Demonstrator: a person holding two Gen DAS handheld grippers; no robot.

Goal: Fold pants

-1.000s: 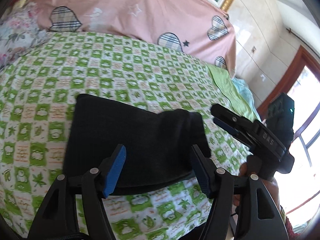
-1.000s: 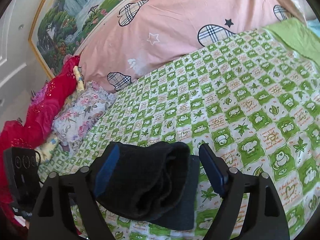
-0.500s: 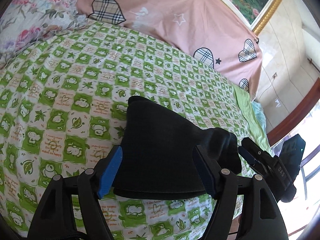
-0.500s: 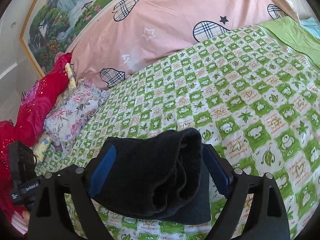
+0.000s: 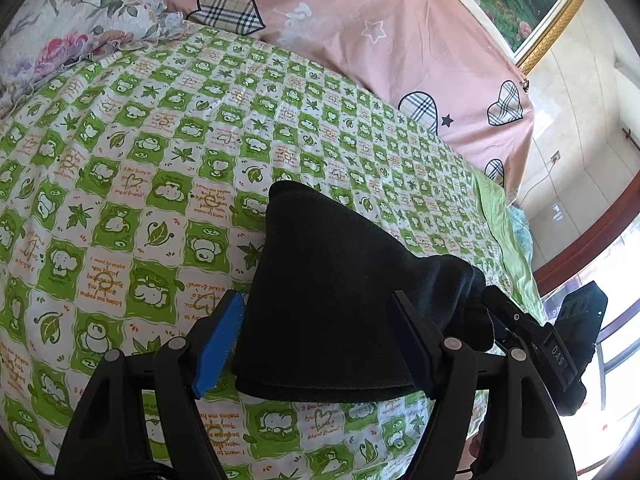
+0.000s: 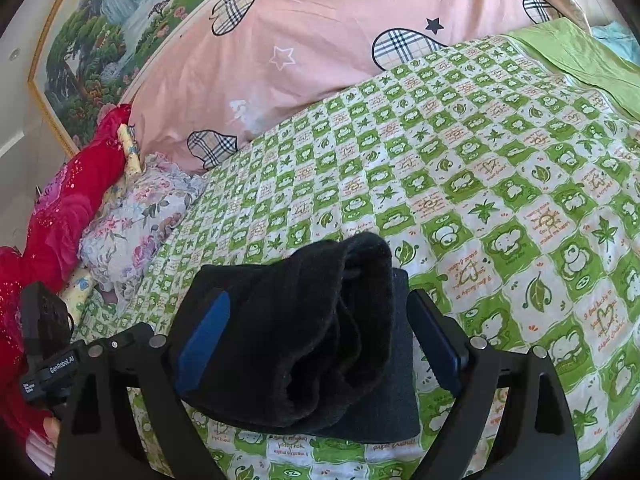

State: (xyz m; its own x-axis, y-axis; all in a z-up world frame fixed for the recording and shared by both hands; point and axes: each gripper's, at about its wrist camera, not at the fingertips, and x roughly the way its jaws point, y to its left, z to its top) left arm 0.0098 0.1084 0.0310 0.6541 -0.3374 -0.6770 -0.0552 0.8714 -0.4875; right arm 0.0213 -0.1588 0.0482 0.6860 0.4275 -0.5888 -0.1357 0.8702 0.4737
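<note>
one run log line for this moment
task: fold pants | black pants folded on bed sheet | left claw open | right claw open

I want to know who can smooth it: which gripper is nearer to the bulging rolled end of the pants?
Right. The right gripper has the rolled end of the pants between its open fingers. The left gripper straddles the flat part, with that end off to its right.

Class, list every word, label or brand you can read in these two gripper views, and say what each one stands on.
"GenRobot.AI": white label on the left gripper, seen in the right wrist view.
"DAS": white letters on the right gripper, seen in the left wrist view.
"I want to make you happy": orange print on the green checked bedsheet; "makes me happy" follows below it.
A smaller label under "GenRobot.AI" is too small to read.
</note>
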